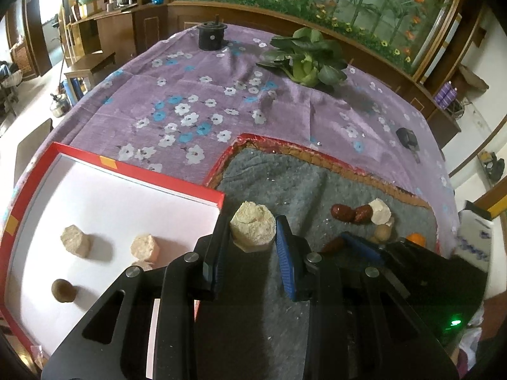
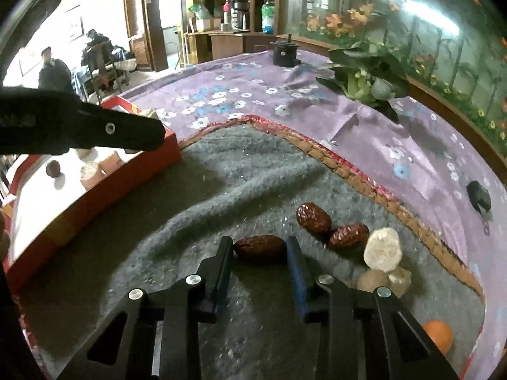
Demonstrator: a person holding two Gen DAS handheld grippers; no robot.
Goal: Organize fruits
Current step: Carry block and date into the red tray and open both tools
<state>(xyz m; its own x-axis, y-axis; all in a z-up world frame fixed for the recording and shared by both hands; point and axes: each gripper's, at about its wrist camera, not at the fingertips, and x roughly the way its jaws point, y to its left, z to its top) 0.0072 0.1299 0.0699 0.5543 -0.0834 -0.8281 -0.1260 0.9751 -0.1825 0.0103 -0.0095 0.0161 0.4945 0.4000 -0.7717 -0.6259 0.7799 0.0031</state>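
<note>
A rough, crumbly beige hexagonal chunk (image 1: 252, 225) sits between matt black plastic jaws with ribbed blue pads. Wrinkled, glossy dark-red dates (image 2: 313, 218) lie on a fuzzy grey felt cloth (image 2: 221, 177) beside a smooth red-rimmed white cardboard box (image 1: 104, 196).

Three red dates (image 2: 259, 247), one orange (image 2: 439, 335) (pale chunks harder to count).

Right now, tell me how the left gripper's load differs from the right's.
The left gripper clamps a pale, crumbly chunk, held by the red box edge. The right gripper brackets a dark red date lying on the grey cloth. The chunk is wider and blocky; the date is slim and oval. Both sit between fingertips.
</note>
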